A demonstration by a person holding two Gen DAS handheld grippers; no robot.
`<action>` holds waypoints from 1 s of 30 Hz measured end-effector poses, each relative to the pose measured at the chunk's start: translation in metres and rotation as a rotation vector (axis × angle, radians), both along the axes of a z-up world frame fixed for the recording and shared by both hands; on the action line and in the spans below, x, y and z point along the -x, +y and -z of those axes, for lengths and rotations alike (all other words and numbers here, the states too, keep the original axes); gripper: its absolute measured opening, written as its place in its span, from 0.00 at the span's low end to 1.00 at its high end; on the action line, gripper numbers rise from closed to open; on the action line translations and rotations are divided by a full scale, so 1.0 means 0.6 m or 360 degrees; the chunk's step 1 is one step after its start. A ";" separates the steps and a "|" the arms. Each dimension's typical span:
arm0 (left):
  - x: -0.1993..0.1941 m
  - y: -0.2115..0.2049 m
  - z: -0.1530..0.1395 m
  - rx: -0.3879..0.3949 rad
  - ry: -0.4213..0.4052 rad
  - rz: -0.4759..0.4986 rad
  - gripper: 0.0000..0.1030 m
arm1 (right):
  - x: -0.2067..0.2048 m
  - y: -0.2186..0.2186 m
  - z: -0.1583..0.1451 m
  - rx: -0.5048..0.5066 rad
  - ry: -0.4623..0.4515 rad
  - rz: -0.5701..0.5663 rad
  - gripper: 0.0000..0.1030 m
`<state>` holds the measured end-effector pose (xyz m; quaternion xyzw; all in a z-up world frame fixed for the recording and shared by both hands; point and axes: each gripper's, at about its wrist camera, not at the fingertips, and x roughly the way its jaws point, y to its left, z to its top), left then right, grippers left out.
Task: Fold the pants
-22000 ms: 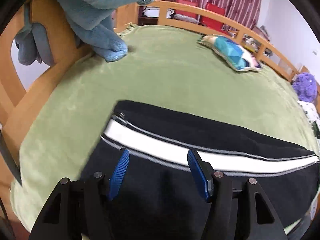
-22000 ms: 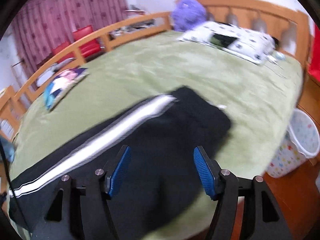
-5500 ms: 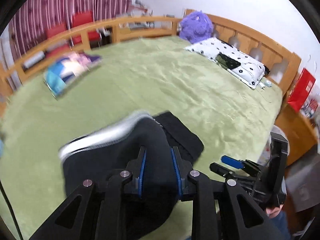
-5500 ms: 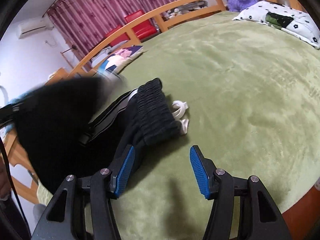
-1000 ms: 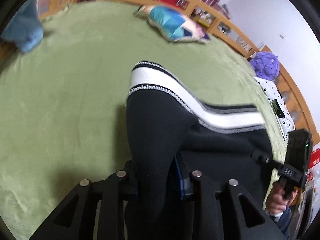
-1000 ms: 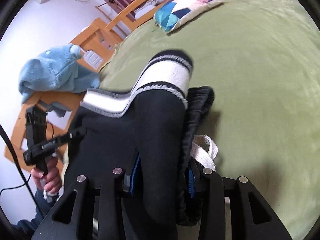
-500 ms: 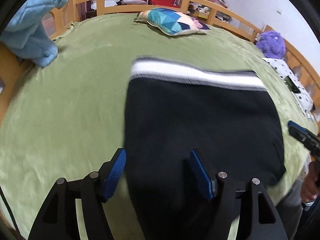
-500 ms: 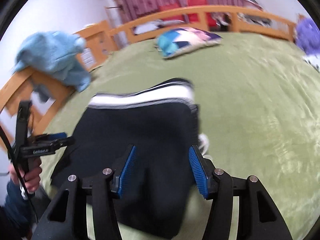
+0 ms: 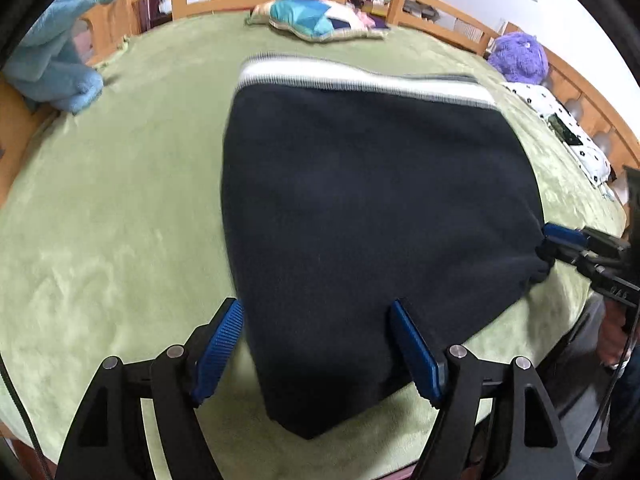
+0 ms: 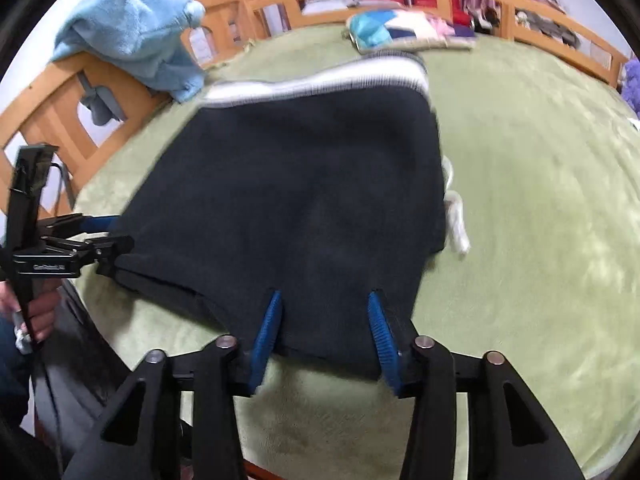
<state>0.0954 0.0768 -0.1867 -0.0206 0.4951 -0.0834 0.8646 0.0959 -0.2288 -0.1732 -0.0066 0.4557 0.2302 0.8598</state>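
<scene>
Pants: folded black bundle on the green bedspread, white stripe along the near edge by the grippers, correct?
Not quite. The pants lie folded on the green bedspread, but the white stripe runs along the far edge, away from the grippers, per the left wrist view.

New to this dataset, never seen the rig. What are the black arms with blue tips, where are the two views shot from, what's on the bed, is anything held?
No robot here: a person holds a hand-held claw in each hand, and a fisheye camera on each looks forward along its two fingers. The black arms with blue pads at the bottom of each view are that camera's own claw: the left claw in the left wrist view, the right claw in the right wrist view. Each view also catches the other claw at its edge.

On the green bed lie folded black pants with a white stripe along the far edge. Further back are a pillow, a blue towel over the rail and a purple plush.

Nothing is held. The pants lie flat between both pairs of pads, unpinched; the left jaws are opening, the right closing.
</scene>
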 end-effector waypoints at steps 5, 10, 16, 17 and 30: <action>-0.076 -0.002 -0.044 0.0007 -0.0094 -0.0046 0.72 | -0.055 0.009 -0.063 -0.0042 -0.0283 0.0014 0.44; -0.175 -0.021 -0.070 0.0094 -0.0205 -0.0040 0.73 | -0.145 0.037 -0.062 -0.0174 -0.0356 0.0040 0.44; -0.269 -0.036 -0.001 0.0067 -0.0128 -0.0045 0.72 | -0.215 0.054 0.021 -0.0106 -0.0349 0.0031 0.42; -0.278 -0.035 0.008 0.0071 -0.0112 -0.0053 0.72 | -0.224 0.053 0.024 -0.0090 -0.0327 0.0067 0.33; -0.148 -0.061 0.005 -0.0110 -0.0063 0.0038 0.72 | -0.189 0.024 0.006 -0.0059 -0.0226 0.0228 0.33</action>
